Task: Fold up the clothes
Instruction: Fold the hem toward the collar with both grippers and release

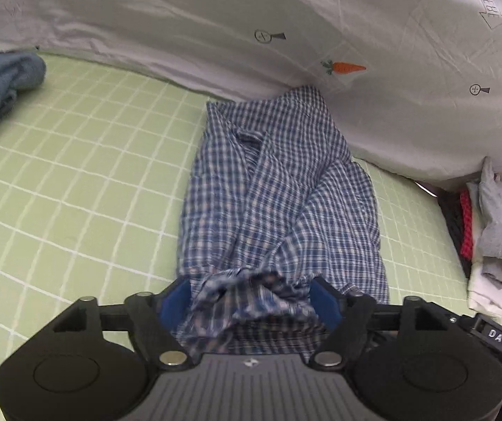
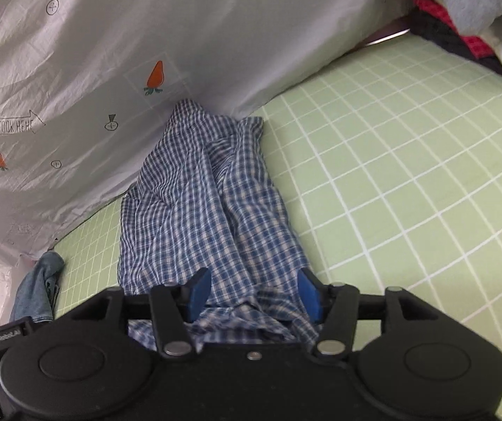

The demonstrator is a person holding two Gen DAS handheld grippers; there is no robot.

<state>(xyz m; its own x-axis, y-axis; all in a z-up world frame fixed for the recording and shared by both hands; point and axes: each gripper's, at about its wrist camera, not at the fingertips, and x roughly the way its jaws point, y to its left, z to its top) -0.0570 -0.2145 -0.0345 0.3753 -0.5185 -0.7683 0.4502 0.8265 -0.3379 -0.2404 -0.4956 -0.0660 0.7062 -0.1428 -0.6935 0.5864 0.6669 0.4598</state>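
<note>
One blue-and-white checked shirt (image 1: 279,189) lies lengthwise on the green grid-lined sheet (image 1: 75,182) of a bed, its far end touching the white printed cover (image 1: 215,28) that rises behind it. The garment is narrowed into a long strip with several lengthwise creases and one collar-like fold visible near the far end. Two grippers are present. The left gripper (image 1: 251,300) has bunched checked fabric between its two blue pads (image 1: 172,303); the jaws stand fairly wide with cloth filling the gap, and whether they are clamped on it cannot be told. In the right wrist view the same shirt (image 2: 208,210) runs away from the right gripper (image 2: 252,294), whose two blue pads (image 2: 200,289) stand apart on either side of the near hem; cloth passes between and below them, and whether it is pinched cannot be told. One blue-grey denim-like garment (image 1: 1,84) lies crumpled at the edge of the bed, well apart from the shirt. One pile of mixed clothes (image 1: 489,231) sits at the opposite side, showing grey, red, black and white items. The white cover carries one carrot print (image 1: 347,67) in the left view and two carrot prints in the right view.
</note>
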